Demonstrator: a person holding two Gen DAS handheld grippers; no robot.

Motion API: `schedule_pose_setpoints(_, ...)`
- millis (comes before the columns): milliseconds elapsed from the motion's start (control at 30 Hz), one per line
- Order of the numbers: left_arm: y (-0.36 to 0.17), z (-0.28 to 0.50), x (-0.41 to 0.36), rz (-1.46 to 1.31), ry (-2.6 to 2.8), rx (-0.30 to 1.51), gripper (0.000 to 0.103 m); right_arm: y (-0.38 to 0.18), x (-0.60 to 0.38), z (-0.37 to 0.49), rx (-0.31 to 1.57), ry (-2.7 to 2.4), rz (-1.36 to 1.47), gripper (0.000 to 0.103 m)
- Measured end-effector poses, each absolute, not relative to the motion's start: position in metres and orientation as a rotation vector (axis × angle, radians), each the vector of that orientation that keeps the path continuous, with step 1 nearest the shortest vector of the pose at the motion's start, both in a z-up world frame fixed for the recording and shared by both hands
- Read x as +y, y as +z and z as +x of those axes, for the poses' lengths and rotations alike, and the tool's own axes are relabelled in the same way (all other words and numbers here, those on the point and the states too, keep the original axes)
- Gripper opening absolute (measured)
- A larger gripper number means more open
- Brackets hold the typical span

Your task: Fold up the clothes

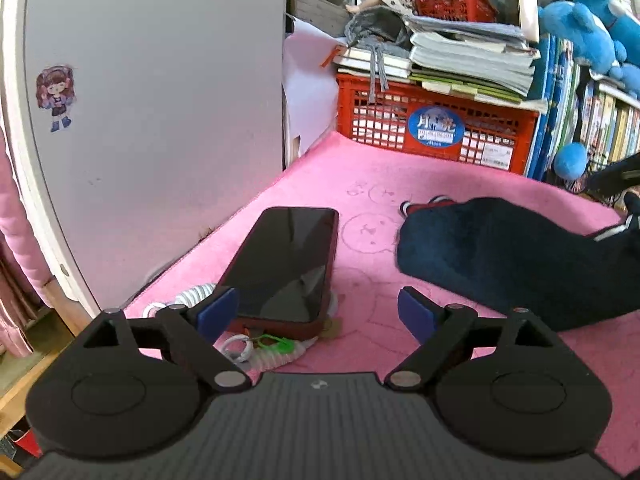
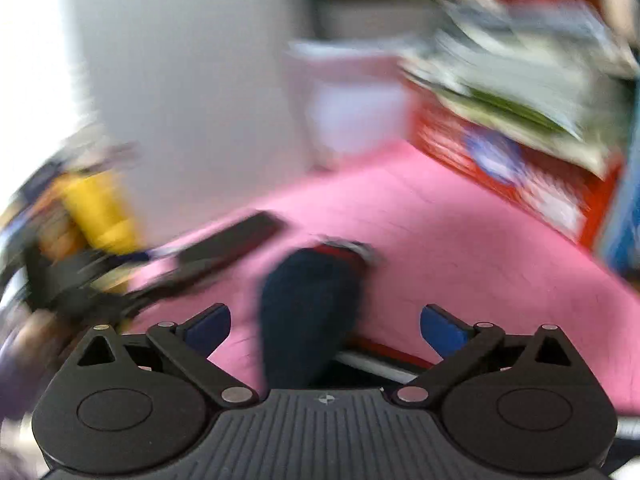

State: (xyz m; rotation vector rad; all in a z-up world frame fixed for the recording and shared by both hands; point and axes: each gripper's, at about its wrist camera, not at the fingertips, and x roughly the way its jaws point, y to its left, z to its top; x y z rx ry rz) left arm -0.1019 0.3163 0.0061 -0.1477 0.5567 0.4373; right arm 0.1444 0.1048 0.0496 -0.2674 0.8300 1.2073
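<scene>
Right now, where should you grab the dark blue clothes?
Probably the near left edge of the clothes, coming in low with the open left gripper. That edge lies free on the pink cover, away from the phone. The right view is too blurred to judge.

Blurred view, right tool (image 2: pixel 325 330) spread over navy garment (image 2: pixel 308 312), pink cloth (image 2: pixel 460 240)
</scene>
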Motion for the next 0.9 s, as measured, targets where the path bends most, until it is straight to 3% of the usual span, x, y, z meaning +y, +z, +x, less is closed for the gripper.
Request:
schedule_pose_setpoints(100,0.007,-0.104,0.314,-0.142,0.420,0.553,0.089,0.007,0.151,0.162,1.049,1.171,-0.155,0.076)
schedule_pose_setpoints(167,0.010,-0.107,0.314,-0.141,0.403,0.546,0.090,-0.012,0.174,0.163,1.122,1.136,-0.118,0.028)
schedule_pose_setpoints(233,0.013,-0.108,0.315,-0.139,0.396,0.536,0.091,-0.013,0.182,0.155,1.087,1.111,-0.100,0.011)
schedule_pose_setpoints(367,0.014,-0.106,0.319,-0.149,0.386,0.516,0.091,0.028,0.149,0.157,0.913,1.012,0.043,0.007)
schedule_pose_setpoints(567,0.010,-0.097,0.327,-0.221,0.362,0.512,0.091,0.146,0.124,0.119,0.245,0.703,-0.094,0.007)
schedule_pose_setpoints(733,0.012,-0.103,0.324,-0.245,0.364,0.520,0.091,0.124,0.195,0.097,0.391,0.893,-0.168,0.010)
schedule_pose_setpoints(800,0.015,-0.105,0.321,-0.233,0.379,0.527,0.091,0.090,0.227,0.089,0.505,0.965,-0.262,0.020)
schedule_pose_setpoints(833,0.016,-0.106,0.320,-0.229,0.384,0.531,0.091,0.074,0.237,0.087,0.564,0.989,-0.296,0.035)
schedule_pose_setpoints(867,0.017,-0.104,0.318,-0.229,0.376,0.532,0.091,0.058,0.246,0.085,0.621,1.011,-0.323,0.042)
schedule_pose_setpoints(900,0.018,-0.103,0.316,-0.229,0.369,0.533,0.091,0.047,0.245,0.084,0.666,1.029,-0.310,0.042)
